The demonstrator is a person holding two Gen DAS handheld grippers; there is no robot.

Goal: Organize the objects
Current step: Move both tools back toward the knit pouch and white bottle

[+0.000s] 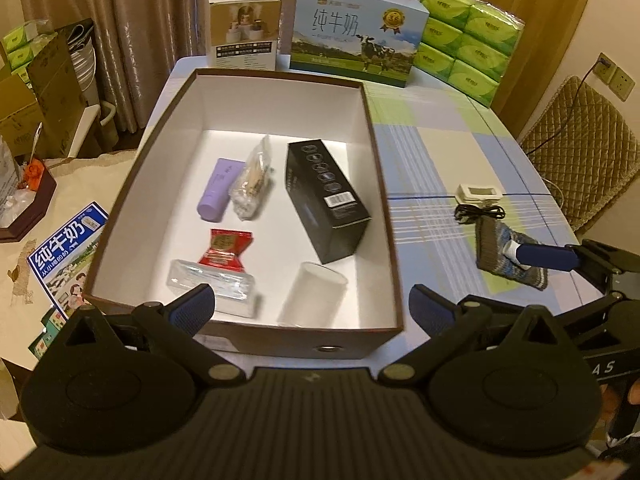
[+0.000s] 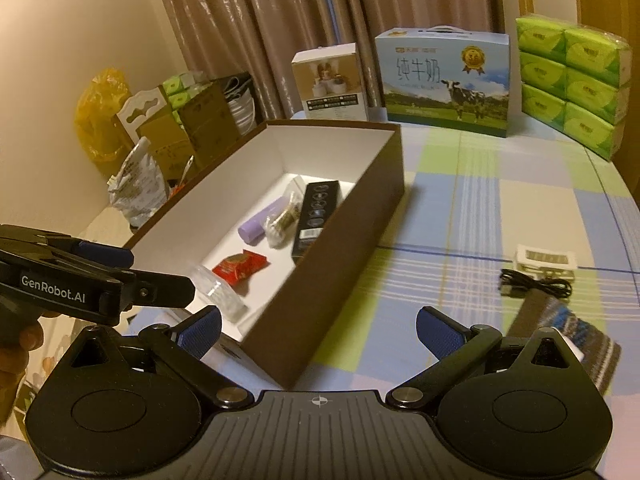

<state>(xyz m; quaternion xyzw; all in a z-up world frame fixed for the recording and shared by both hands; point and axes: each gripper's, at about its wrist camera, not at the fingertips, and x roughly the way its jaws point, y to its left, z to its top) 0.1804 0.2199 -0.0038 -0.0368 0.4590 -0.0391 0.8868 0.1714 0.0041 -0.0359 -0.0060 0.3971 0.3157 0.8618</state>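
A brown box with a white inside (image 1: 376, 152) (image 2: 344, 224) stands on the table. In it lie a black carton (image 1: 324, 196) (image 2: 316, 212), a purple tube (image 1: 220, 190) (image 2: 260, 224), a clear bag of sticks (image 1: 252, 184), a red packet (image 1: 224, 248) (image 2: 240, 266), a clear packet (image 1: 212, 284) and a white cup (image 1: 314, 296). My left gripper (image 1: 312, 308) is open above the box's near edge. My right gripper (image 2: 318, 330) is open at the box's near corner. A knitted pouch (image 1: 508, 248) (image 2: 576, 332), a black cable (image 1: 480, 212) (image 2: 532, 284) and a white device (image 1: 478, 192) (image 2: 546, 260) lie right of the box.
A milk carton box (image 1: 356, 32) (image 2: 444, 84), a small white box (image 1: 244, 28) (image 2: 332, 80) and stacked green tissue packs (image 1: 468, 40) (image 2: 572, 84) stand at the table's far edge. A chair (image 1: 580, 152) is at the right. Cardboard boxes and bags (image 2: 160, 136) crowd the left.
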